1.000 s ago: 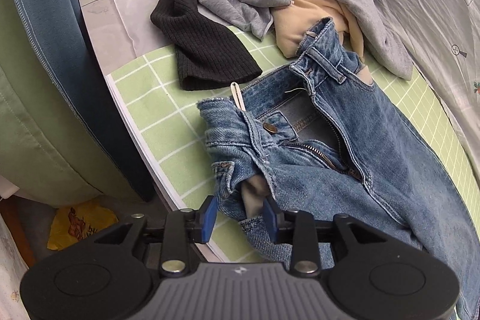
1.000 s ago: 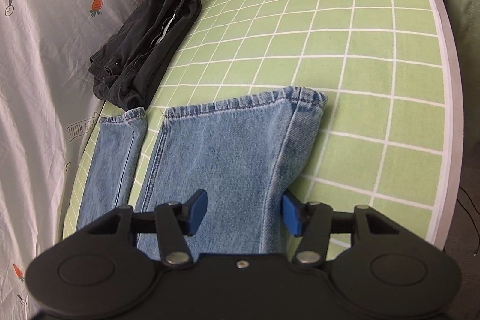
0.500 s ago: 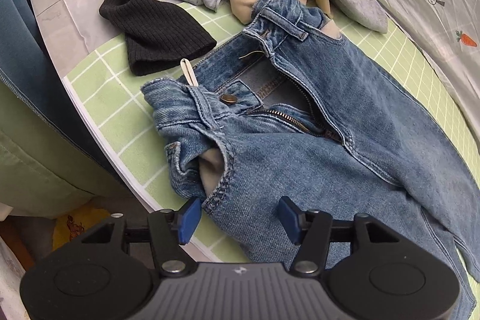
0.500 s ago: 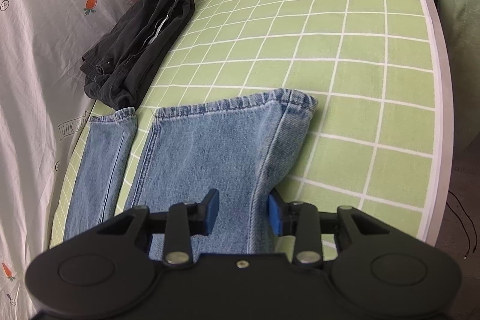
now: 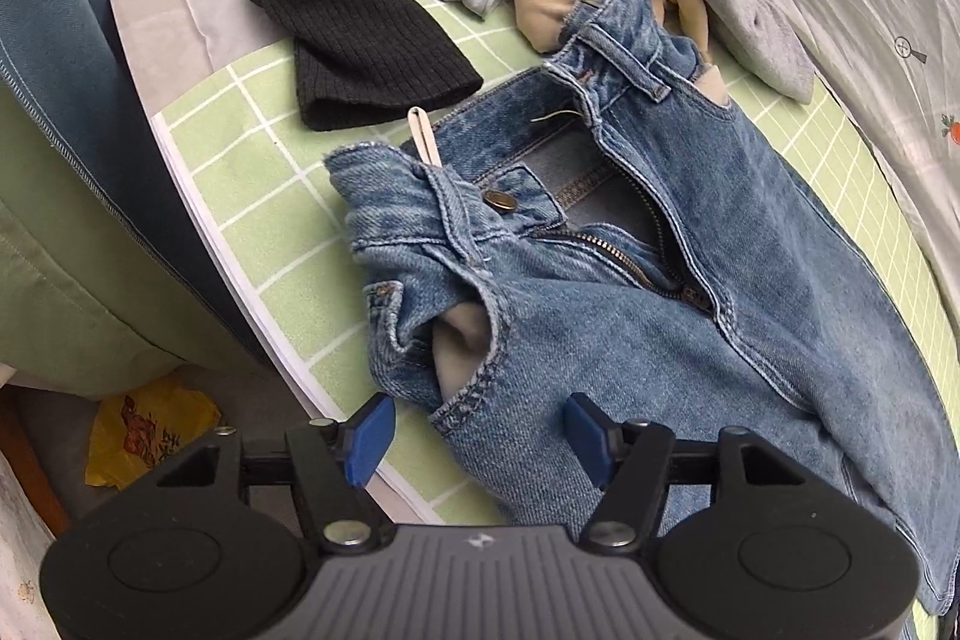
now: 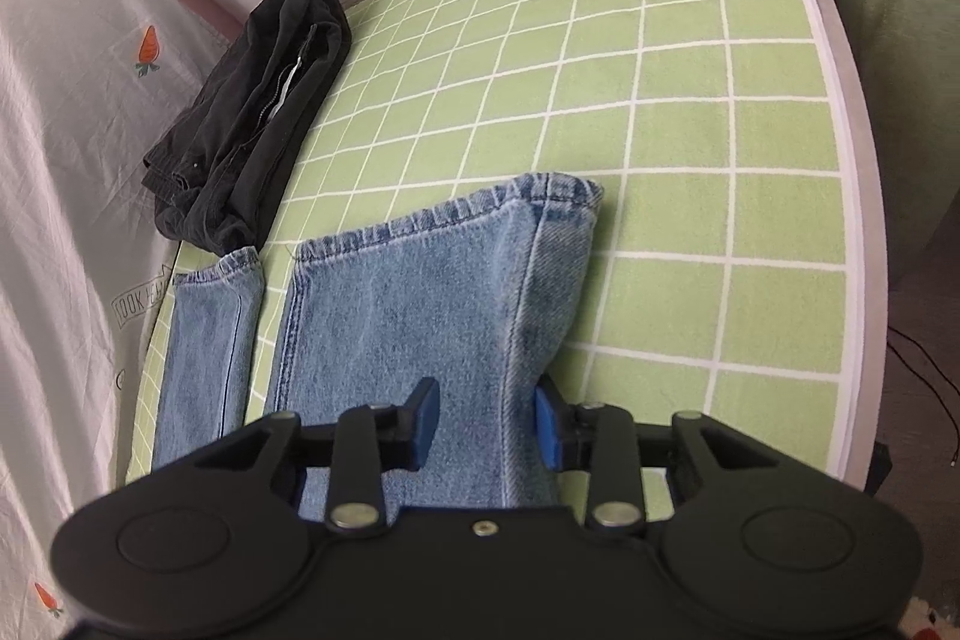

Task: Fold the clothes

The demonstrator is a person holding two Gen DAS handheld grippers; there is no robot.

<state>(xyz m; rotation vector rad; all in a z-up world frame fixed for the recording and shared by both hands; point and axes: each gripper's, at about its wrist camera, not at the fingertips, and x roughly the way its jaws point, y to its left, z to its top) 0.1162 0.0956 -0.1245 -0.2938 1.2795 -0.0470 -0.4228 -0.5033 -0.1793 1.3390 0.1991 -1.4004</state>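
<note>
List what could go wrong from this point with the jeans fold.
1. The left gripper is open beside the gaping front pocket; closing here may catch only the pocket edge, so the waist would lift unevenly.
2. The right gripper pinches just the seam side of one jeans leg; the narrower leg lies loose and could trail behind.
3. The fly is open and the waistband is twisted, so creases may get folded in.
</note>
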